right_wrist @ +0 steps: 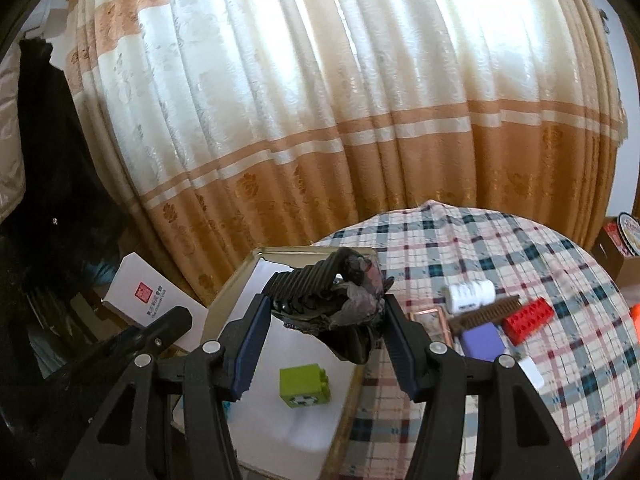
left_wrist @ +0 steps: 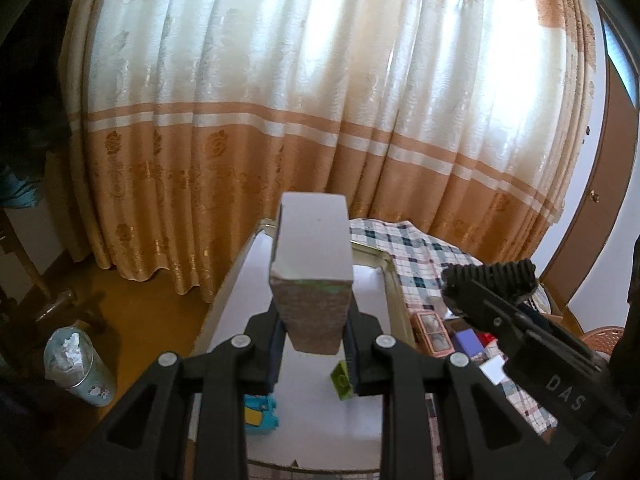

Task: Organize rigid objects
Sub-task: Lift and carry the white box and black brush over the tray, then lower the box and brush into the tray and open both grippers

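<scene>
Apparently light and stiff, the white box point(left_wrist: 312, 264) sits clamped by its lower sides in the left gripper point(left_wrist: 312, 344), while the right gripper point(right_wrist: 326, 320) grips a dark ridged toy point(right_wrist: 320, 300).

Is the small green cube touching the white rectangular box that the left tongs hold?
Apart. The right wrist view shows the green cube lying alone in the tray, while the white box is held away at the left.

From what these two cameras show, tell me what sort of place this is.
Most likely a room in a home, not a workshop: a long floral curtain covers the window, a plaid cloth covers a round table, and a full waste bin stands on the wooden floor.
</scene>
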{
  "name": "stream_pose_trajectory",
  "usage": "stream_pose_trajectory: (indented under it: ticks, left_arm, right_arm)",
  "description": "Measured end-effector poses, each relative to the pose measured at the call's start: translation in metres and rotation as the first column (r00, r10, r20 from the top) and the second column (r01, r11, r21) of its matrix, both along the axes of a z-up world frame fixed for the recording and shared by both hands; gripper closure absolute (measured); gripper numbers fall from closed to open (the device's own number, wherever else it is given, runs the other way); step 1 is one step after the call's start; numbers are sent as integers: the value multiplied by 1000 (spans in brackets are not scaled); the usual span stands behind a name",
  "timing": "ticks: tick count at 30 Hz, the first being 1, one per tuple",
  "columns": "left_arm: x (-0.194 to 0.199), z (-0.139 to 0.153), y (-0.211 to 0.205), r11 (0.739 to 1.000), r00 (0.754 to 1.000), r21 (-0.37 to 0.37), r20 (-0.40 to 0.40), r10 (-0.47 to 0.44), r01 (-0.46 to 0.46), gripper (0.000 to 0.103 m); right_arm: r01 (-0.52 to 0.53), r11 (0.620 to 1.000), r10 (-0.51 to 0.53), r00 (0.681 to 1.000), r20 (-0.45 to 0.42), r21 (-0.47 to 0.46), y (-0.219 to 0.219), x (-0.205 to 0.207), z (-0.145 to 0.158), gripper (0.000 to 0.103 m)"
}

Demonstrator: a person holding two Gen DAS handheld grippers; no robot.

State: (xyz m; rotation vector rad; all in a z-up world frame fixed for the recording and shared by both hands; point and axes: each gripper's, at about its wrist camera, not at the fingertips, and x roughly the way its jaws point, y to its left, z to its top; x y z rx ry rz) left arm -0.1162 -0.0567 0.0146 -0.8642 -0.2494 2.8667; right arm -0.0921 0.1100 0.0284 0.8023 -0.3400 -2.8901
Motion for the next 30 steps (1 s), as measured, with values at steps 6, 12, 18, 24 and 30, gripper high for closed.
stream_pose_trajectory:
  ticks: [6, 12, 18, 24, 30]
  left_arm:
    - [-14, -5, -2, 999, 999, -24, 38, 22, -21, 79]
    - [-26, -16, -5, 999, 997, -31, 74, 36, -33, 79]
    - [-37, -26, -6, 999, 992, -33, 116, 40, -37, 79]
    - [-48, -33, -5, 998, 987, -49, 149, 55, -48, 79]
    - [-56, -40, -4, 997, 981, -59, 182, 68, -58, 79]
  right_arm:
    - [-17, 999, 16, 999, 33, 39, -14, -23, -7, 44]
    - [-26, 997, 22, 998, 62, 73, -23, -40, -16, 44]
    - [-41, 993, 30, 994, 101, 111, -32, -58, -28, 44]
    - [-61, 991, 42, 988, 150, 123, -35, -78, -38, 44]
    - [-85, 989, 59, 978, 202, 123, -36, -92, -50, 44]
